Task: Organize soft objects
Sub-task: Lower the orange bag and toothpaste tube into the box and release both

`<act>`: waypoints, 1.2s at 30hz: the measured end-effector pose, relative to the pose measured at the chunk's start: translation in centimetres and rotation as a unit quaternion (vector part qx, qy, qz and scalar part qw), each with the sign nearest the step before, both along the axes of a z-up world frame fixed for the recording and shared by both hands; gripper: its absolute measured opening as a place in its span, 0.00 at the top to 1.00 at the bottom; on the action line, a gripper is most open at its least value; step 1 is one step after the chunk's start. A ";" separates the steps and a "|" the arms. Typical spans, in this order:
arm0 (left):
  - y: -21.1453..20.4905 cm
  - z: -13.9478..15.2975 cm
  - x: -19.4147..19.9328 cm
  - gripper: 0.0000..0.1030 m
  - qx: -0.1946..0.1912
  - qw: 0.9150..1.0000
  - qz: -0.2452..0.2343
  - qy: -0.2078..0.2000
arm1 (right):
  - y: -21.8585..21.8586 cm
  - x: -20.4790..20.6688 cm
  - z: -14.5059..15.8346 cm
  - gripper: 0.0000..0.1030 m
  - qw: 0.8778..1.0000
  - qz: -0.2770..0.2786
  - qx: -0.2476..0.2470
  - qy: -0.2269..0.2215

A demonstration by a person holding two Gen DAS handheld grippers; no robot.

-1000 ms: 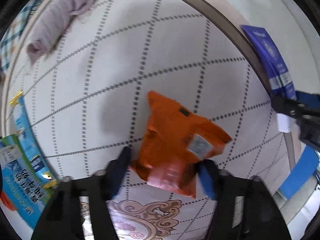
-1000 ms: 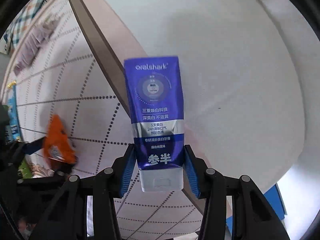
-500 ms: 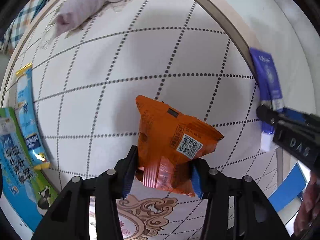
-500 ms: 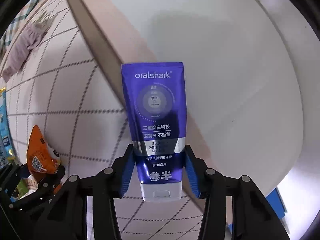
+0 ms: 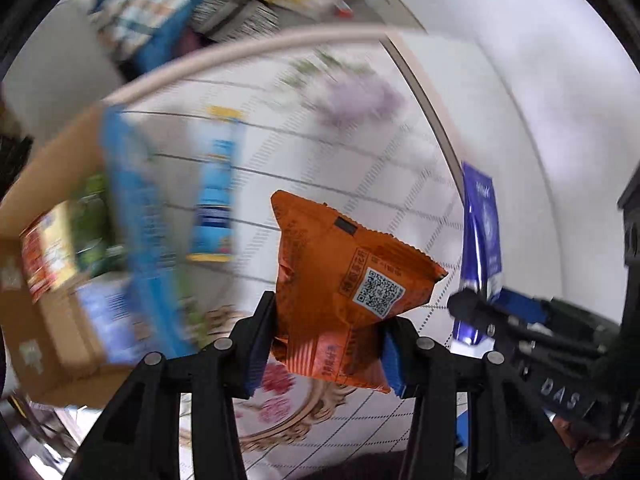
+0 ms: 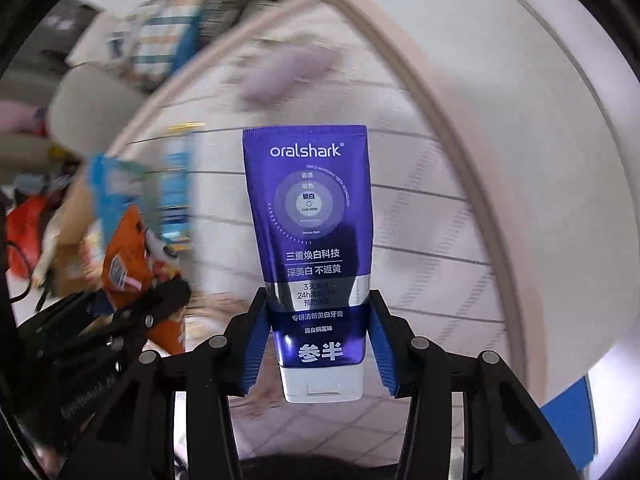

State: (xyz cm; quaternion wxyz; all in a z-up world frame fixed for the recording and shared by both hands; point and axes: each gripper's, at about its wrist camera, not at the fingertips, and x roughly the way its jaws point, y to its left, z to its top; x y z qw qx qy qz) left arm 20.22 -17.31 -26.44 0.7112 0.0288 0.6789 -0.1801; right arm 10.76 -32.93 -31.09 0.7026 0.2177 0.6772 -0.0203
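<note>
Orange pouch (image 5: pixel 344 288) pinched low between the blue pads (image 5: pixel 256 354) of the left tongs (image 5: pixel 326 350), narrowed onto its crimped bottom, the rest standing up free above the jaws. Purple tube (image 6: pixel 310 240) clamped likewise in the right tongs (image 6: pixel 320 354), pads (image 6: pixel 382 350) pressing its lower body just above the white cap, crimped end upward. Both carried clear of the worktop (image 5: pixel 360 168), nothing else touched. Seen from the left camera, the tube (image 5: pixel 482 240) and the right tongs (image 5: pixel 500 320) close beside the pouch on its right.

Further out, blurred by motion: a cardboard box (image 5: pixel 36 264) at far left with packets already inside, a blue packet (image 5: pixel 214 200) lying on the quilted cloth, a lilac cloth (image 5: pixel 356 98) beyond it near the worktop's rim.

Probably a carry toward the box, judging by the packets in it. Best done by holding the squeeze steady, neither crushing the pouch nor letting the slick tube slide; by keeping the two tongs apart on the way; by lowering each load well inside the box walls before widening the jaws, one at a time.
</note>
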 end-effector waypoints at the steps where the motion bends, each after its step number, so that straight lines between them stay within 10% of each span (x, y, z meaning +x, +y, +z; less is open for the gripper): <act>1: 2.4 1.7 0.3 0.58 -0.005 1.000 0.018 -0.011 | 1.5 1.3 2.1 0.53 1.000 0.011 0.007 -0.009; 8: 19.2 4.9 0.5 0.58 0.024 0.992 0.116 -0.043 | 15.0 3.5 8.5 0.53 0.991 0.105 0.059 -0.054; 16: 32.7 -0.5 1.5 0.58 0.066 0.978 0.195 0.013 | 29.4 5.3 5.8 0.53 0.982 0.164 0.093 -0.003; 24: 36.3 -7.1 2.7 0.58 0.075 0.971 0.214 0.077 | 36.1 8.1 -1.1 0.53 0.990 0.122 0.046 0.051; 36: 37.2 -9.3 2.4 0.56 0.062 0.967 0.216 0.120 | 37.9 8.8 -7.4 0.48 0.994 0.016 0.056 0.088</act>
